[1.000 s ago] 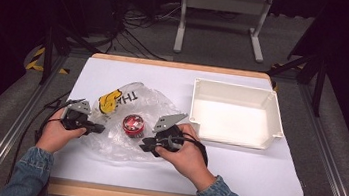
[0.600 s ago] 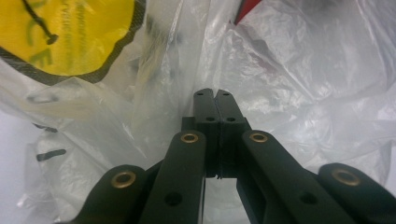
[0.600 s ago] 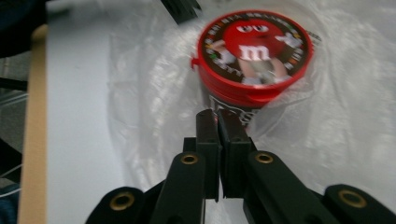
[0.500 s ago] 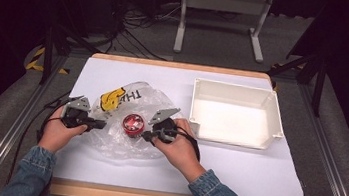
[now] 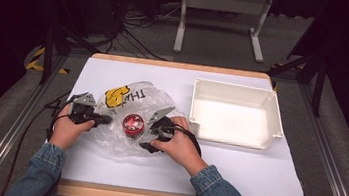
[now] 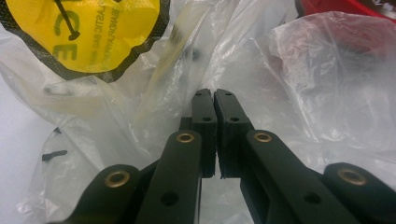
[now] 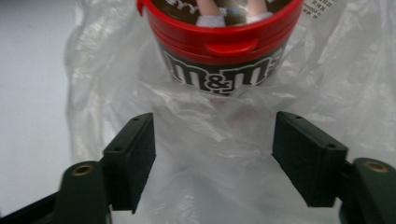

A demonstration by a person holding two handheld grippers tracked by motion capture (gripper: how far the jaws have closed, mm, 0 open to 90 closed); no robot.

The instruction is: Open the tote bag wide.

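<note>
A crumpled clear plastic bag with a yellow print lies at the table's left. On it stands a brown M&M's tub with a red lid. My left gripper is at the bag's left side, shut on a fold of the plastic bag; its tips meet where the creases gather. My right gripper sits just right of the tub. Its jaws have just been opening and now stand open, with loose bag film under them, not pinched. The tub is just beyond the tips.
A white plastic bin stands at the right of the white table cover. Cables trail off the table's left edge. A metal stand is on the floor beyond the table.
My right gripper has moved left and down toward the tub, and its jaws have spread apart. The left gripper and the bag have stayed put.
</note>
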